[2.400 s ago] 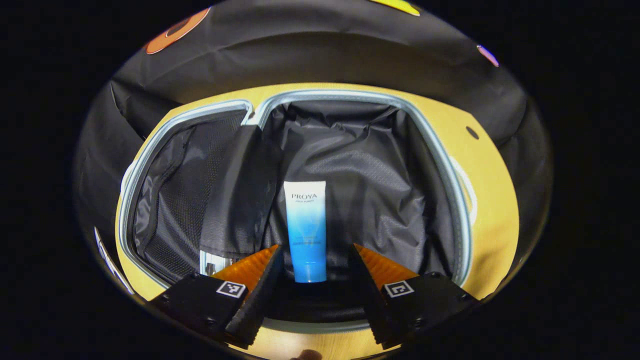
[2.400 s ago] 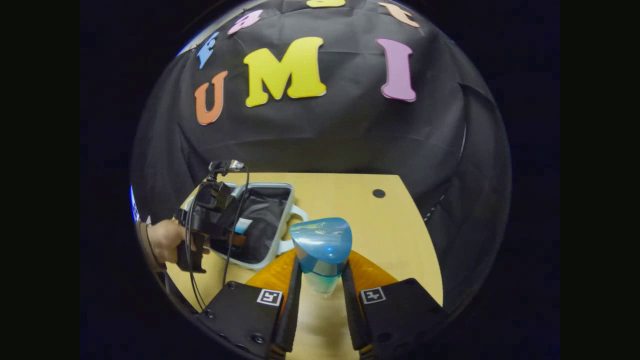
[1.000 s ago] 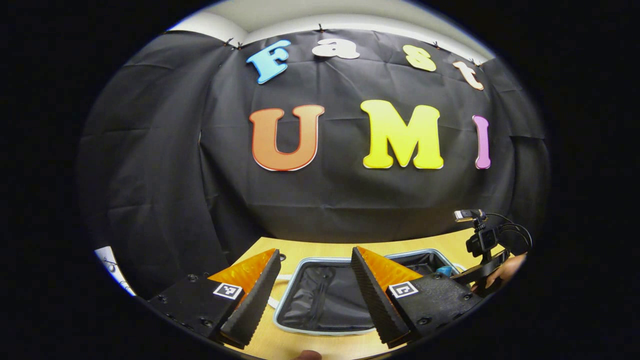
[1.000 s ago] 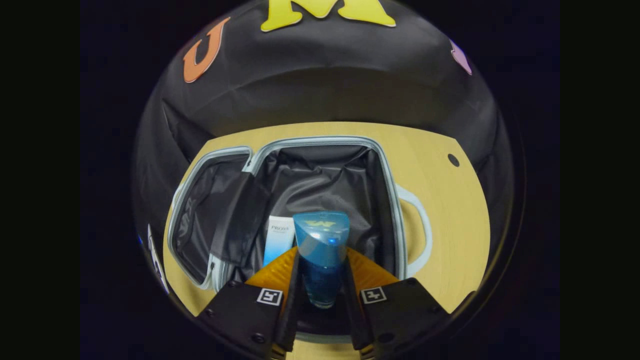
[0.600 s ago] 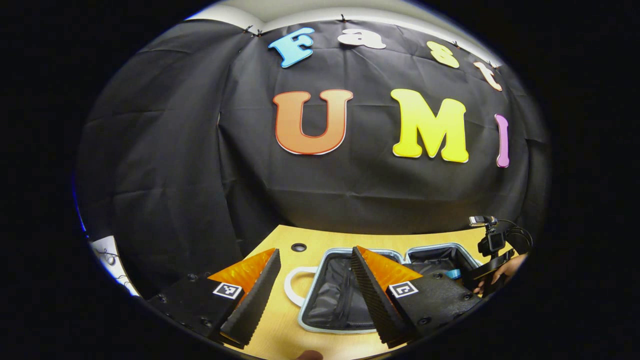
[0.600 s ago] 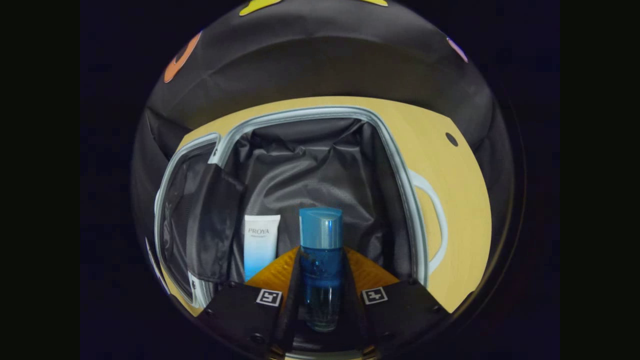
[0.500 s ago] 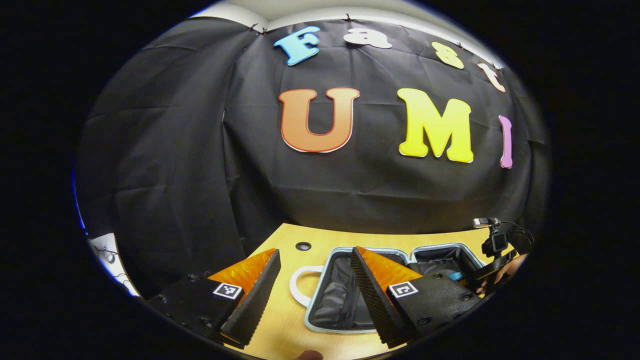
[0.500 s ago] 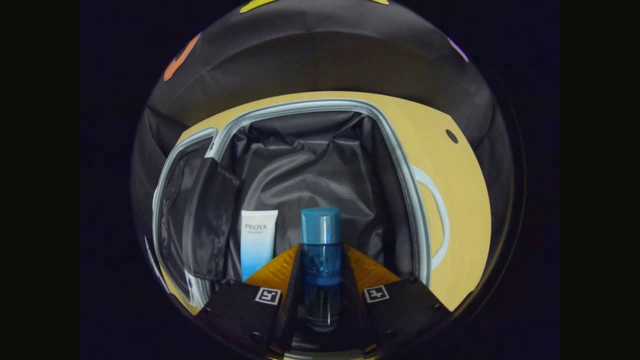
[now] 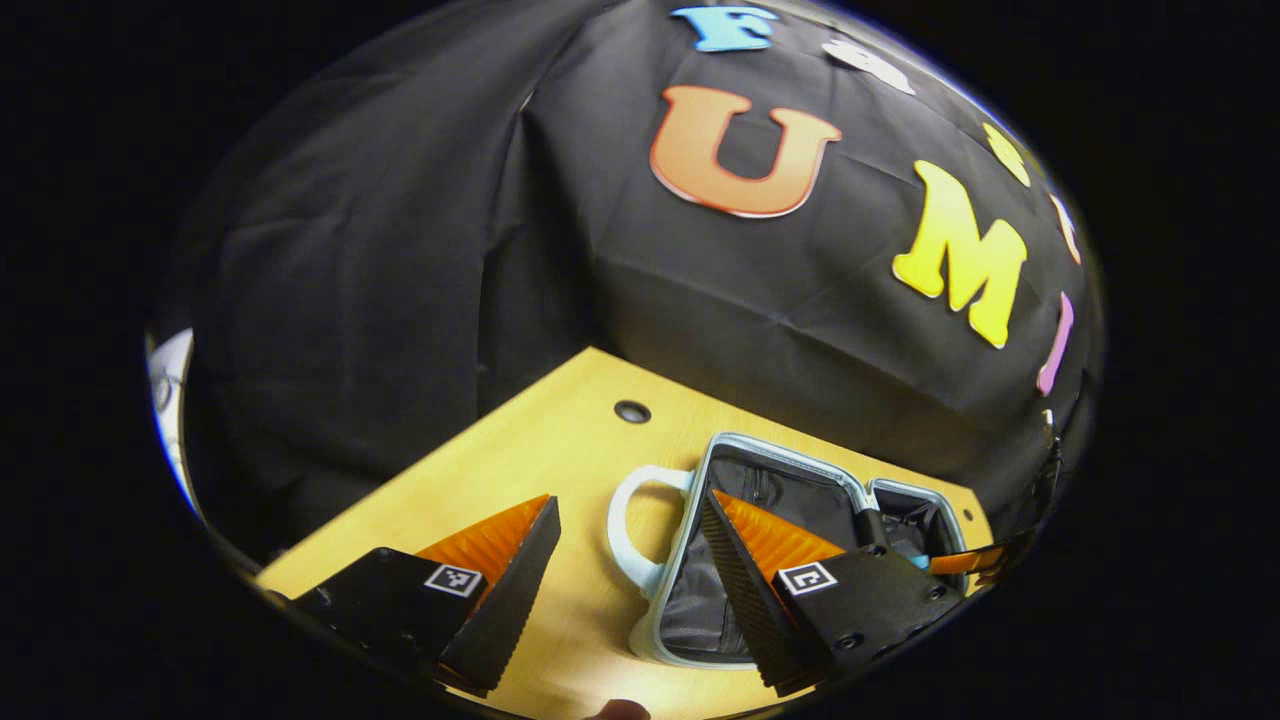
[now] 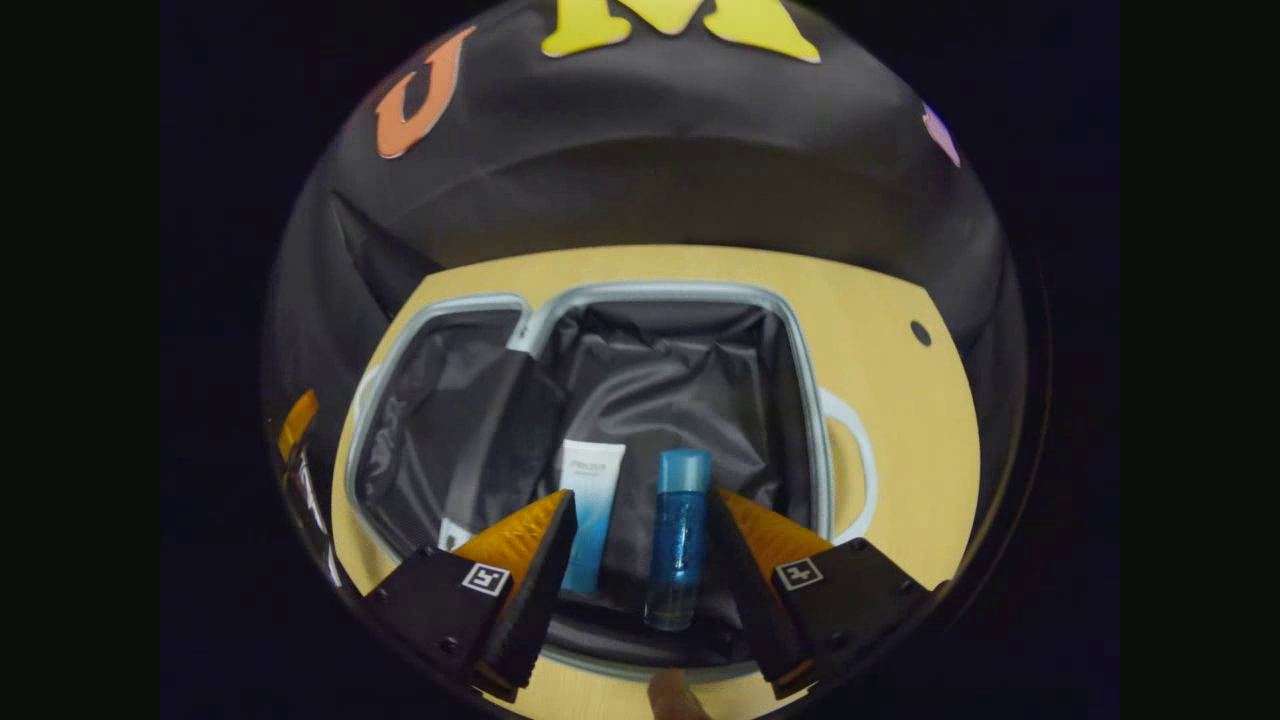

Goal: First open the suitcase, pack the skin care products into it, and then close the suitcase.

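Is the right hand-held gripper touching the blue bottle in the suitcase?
Apart. In the right gripper view the right hand-held gripper is open, with dark lining visible between each finger and the blue bottle, which lies in the suitcase beside the tube.

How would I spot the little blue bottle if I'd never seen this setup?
Find the open suitcase on the yellow table. In its right-hand half two items lie side by side. The blue bottle is the right one, see-through with a blue cap; the tube beside it is white fading to blue.
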`<state>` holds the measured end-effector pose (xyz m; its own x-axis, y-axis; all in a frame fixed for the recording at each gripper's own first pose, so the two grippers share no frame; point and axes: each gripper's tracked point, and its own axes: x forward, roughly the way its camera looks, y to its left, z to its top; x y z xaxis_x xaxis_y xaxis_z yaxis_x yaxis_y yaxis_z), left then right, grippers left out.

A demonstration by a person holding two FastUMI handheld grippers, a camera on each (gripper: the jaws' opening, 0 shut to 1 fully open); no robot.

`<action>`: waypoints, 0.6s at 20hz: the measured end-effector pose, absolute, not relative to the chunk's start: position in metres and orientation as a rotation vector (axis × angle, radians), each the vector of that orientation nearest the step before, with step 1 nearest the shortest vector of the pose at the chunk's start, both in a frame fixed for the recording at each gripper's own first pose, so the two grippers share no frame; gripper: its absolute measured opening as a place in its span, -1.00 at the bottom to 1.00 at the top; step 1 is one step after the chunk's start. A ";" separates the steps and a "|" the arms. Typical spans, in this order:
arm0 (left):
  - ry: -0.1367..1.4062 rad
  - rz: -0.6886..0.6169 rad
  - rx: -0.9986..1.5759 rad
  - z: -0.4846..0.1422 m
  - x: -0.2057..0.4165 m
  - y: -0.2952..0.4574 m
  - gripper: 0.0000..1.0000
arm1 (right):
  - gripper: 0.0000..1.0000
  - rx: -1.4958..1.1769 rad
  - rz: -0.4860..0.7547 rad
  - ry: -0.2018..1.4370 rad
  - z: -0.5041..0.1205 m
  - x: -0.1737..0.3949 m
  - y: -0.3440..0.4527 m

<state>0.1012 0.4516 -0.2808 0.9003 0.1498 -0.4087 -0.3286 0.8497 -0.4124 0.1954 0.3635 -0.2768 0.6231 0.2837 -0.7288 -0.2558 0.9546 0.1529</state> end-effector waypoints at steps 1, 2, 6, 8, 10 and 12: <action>0.389 0.250 -0.559 -0.290 0.102 0.450 0.84 | 0.56 0.028 0.335 0.818 -0.258 0.186 0.361; 0.401 0.233 -0.631 -0.298 0.105 0.447 0.84 | 0.55 0.026 0.360 0.791 -0.238 0.175 0.357; 0.444 0.222 -0.860 -0.329 0.122 0.442 0.84 | 0.51 -0.010 0.378 0.612 -0.152 0.119 0.309; 0.481 0.241 -0.886 -0.350 0.125 0.445 0.77 | 0.54 -0.038 0.350 0.526 -0.120 0.085 0.280; 0.506 0.226 -0.911 -0.357 0.130 0.439 0.67 | 0.57 -0.044 0.298 0.477 -0.097 0.057 0.254; 0.500 0.188 -0.948 -0.356 0.135 0.434 0.46 | 0.63 -0.046 0.243 0.430 -0.075 0.036 0.234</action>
